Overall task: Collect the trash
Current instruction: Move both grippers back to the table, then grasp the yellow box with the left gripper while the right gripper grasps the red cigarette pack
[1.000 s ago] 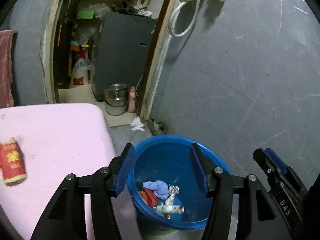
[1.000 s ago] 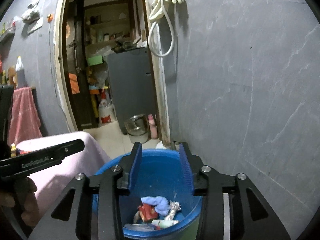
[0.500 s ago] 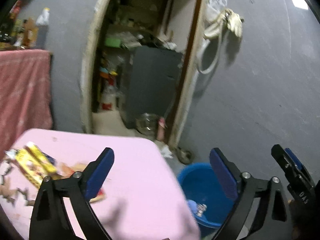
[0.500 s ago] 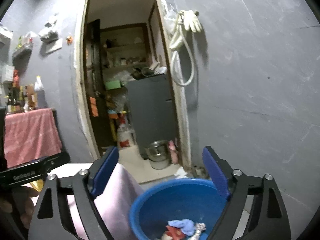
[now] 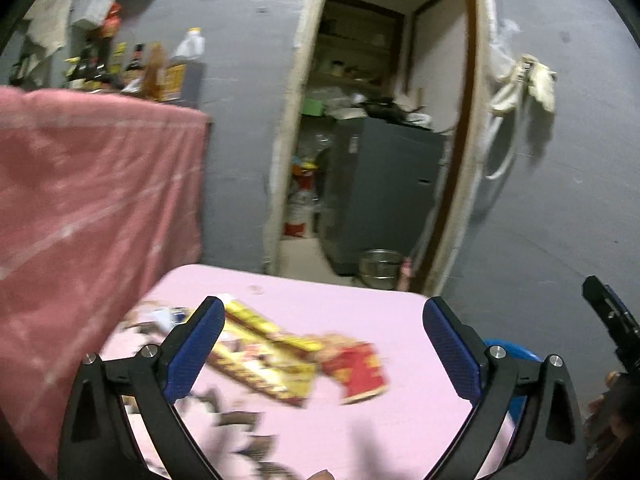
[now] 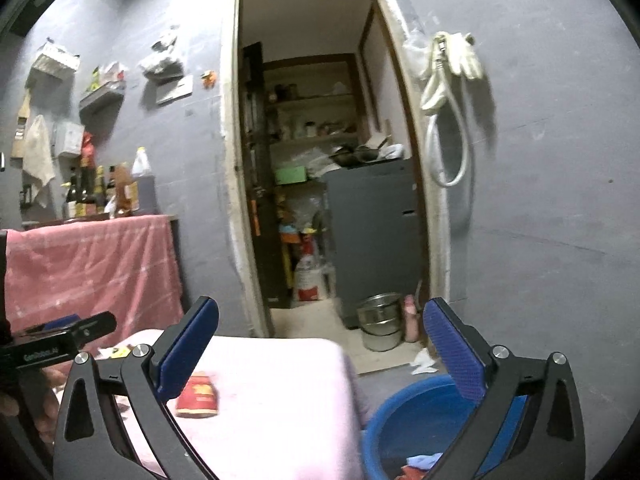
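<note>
The pink table (image 5: 360,312) serves as the landmark here. Above it the left gripper (image 5: 320,344) hangs with its blue-padded jaws spread wide and nothing between them. On the tabletop, in the gap between those jaws, lies a red packet (image 5: 356,368) with yellow print, and just beside it, toward the far-left side of the table, a yellow and red wrapper (image 5: 264,356); both are blurred. Small dark scraps (image 5: 236,420) lie scattered on the near part of the table. The right gripper (image 6: 320,352) is also wide open and holds nothing; it sits over the table's right edge, with the red packet (image 6: 199,396) showing just inside its left finger. The blue bucket (image 6: 404,420) stands on the floor just beside the table's right side, with a blue cloth (image 6: 424,460) and other rubbish visible inside it. Beyond the table, a doorway (image 6: 312,160) opens onto a storeroom, where a steel pot (image 6: 380,324) stands on the floor.
</note>
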A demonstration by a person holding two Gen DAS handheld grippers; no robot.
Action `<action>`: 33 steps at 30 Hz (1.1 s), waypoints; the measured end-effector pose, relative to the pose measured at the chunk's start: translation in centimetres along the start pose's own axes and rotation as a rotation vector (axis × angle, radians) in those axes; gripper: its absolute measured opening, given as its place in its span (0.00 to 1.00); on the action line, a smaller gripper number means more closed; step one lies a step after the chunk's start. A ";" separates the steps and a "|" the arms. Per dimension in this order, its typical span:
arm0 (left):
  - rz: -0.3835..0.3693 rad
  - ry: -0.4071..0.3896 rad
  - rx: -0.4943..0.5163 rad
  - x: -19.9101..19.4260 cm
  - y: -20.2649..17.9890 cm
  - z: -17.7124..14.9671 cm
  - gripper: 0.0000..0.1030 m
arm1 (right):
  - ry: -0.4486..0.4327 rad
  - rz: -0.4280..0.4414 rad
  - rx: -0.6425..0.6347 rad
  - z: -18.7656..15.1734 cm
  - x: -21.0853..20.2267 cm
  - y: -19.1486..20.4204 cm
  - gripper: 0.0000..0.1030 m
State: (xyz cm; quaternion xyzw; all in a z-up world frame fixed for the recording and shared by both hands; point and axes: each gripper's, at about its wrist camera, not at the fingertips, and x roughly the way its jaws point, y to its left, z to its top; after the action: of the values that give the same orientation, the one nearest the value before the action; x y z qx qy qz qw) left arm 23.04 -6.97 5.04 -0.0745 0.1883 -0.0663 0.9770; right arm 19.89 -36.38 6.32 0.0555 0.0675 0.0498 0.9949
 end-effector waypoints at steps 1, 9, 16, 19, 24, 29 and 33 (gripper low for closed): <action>0.022 0.005 -0.010 -0.1 1.1 0.0 0.94 | 0.004 0.009 -0.001 0.0 0.3 0.5 1.00; 0.126 0.074 -0.033 0.9 6.0 -0.7 0.94 | 0.083 0.062 -0.018 -1.0 3.3 3.8 1.00; 0.117 0.181 -0.088 3.1 8.4 -1.7 0.94 | 0.236 0.127 -0.049 -2.5 7.1 5.9 1.00; 0.117 0.215 -0.104 3.8 9.0 -2.0 0.94 | 0.316 0.144 -0.085 -3.5 8.6 6.9 1.00; 0.120 0.256 -0.118 4.7 10.0 -2.3 0.93 | 0.437 0.182 -0.087 -5.2 10.4 7.6 1.00; 0.091 0.299 -0.165 5.6 10.9 -2.3 0.79 | 0.518 0.208 -0.098 -6.3 11.8 8.4 0.95; 0.047 0.354 -0.208 6.6 11.5 -2.7 0.61 | 0.570 0.213 -0.119 -7.2 12.6 8.9 0.82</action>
State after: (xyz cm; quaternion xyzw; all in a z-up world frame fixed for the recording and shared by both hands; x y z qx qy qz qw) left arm 29.25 2.96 -1.73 -0.1576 0.3647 -0.0356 0.9170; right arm 30.48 -25.50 -1.30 -0.0123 0.3347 0.1711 0.9266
